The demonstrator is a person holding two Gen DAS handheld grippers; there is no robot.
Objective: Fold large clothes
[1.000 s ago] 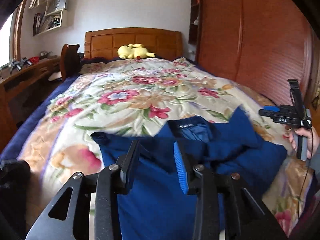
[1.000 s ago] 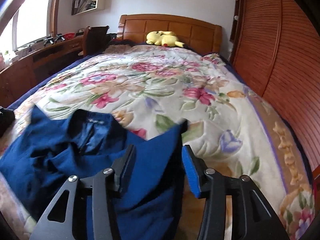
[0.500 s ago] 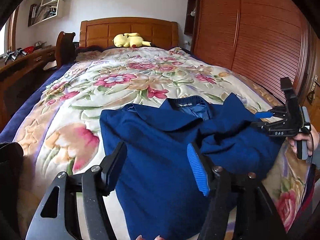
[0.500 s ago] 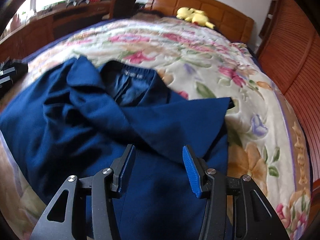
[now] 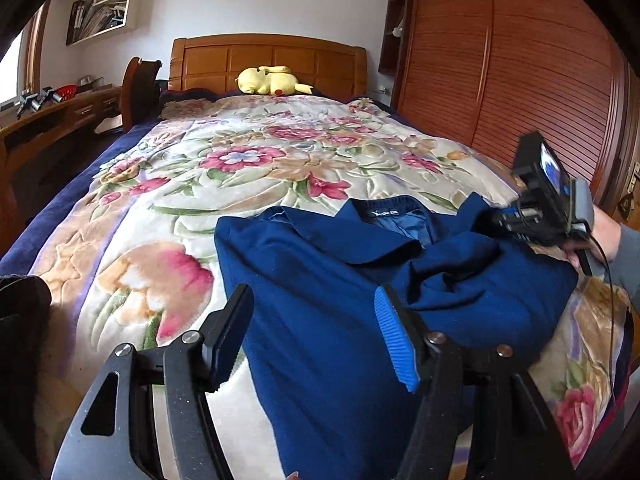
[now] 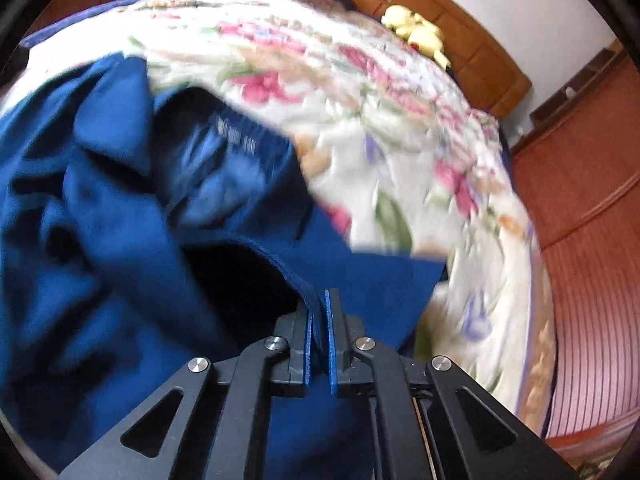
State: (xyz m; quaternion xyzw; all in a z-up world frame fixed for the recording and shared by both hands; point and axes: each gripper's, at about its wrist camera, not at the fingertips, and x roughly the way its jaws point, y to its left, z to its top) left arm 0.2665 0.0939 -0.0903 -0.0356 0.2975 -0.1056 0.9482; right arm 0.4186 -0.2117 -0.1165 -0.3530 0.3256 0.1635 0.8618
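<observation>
bed: floral quilted bedspread (image 5: pixel 248 168) stretches far ahead of both tools, wide free room | garment: dark blue woollen jacket (image 5: pixel 340 280) lies beneath and ahead, collar away, long axis toward the tools | right gripper (image 6: pixel 319 320) clenched on the jacket's right-hand edge, nearer | left gripper (image 5: pixel 312 336) released, hovering over left edge

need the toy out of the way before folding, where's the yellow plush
The yellow plush lies at the far end of the bed against the wooden headboard, well beyond the blue jacket.
</observation>
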